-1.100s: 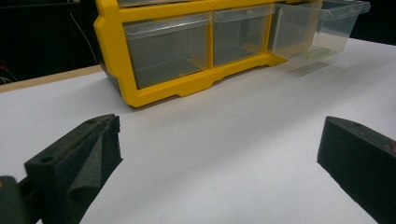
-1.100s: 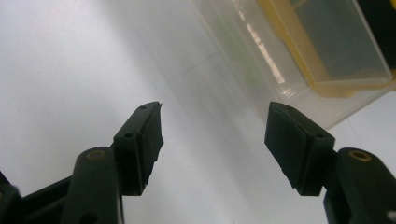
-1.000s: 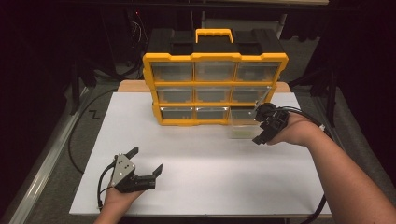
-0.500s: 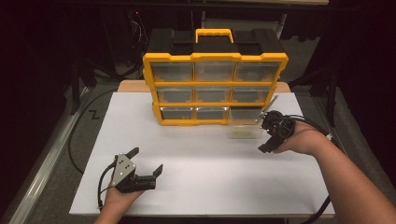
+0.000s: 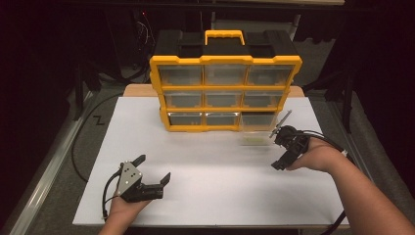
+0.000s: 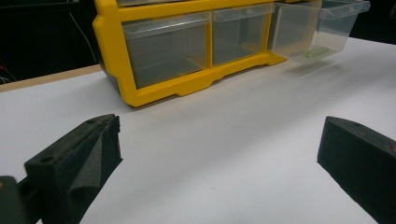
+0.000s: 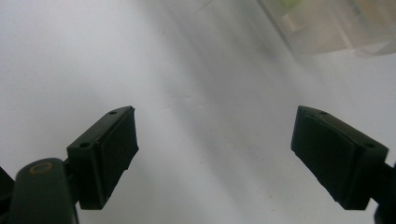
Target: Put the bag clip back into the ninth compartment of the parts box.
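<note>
The left claw [image 5: 152,169] rests wide open on the white tabletop [image 5: 205,161]. The yellow box [image 5: 225,88] has its bottom right drawer [image 5: 254,133] pulled out. The right claw [image 5: 285,147], just beside it, has just been opening, nothing inside. Something green [image 6: 316,52] is left in the drawer.

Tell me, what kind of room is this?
Probably a lab or workshop set up for recording. A white table holds a yellow parts organizer with clear drawers, one drawer pulled out. Cables run over the floor, and the surroundings are dark.
</note>
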A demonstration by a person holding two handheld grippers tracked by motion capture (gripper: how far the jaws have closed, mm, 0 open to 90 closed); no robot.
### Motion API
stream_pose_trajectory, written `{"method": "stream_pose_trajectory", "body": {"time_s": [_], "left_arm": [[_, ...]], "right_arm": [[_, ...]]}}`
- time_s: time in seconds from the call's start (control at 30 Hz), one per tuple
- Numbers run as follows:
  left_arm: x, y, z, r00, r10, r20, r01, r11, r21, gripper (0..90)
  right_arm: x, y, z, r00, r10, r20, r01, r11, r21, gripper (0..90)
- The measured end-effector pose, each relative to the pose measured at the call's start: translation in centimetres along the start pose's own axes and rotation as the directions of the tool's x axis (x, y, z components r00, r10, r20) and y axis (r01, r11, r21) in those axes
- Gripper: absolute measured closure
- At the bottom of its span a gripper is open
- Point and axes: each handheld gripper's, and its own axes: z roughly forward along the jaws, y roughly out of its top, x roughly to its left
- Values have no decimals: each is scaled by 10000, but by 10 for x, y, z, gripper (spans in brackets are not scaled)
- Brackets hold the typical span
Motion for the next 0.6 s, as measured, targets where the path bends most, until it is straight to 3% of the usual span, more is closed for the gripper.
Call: {"method": "stream_pose_trajectory", "body": {"time_s": [0.37, 0.6], "left_arm": [[0, 0, 0, 10000, 67, 1, -67, 10000, 30, 3], [0, 0, 0, 10000, 93, 14, -93, 9999, 40, 3]], "right_arm": [[9, -6, 27, 9998, 54, -180, -50, 9997, 227, 112], [17, -9, 47, 9994, 176, -312, -163, 9990, 411, 17]]}}
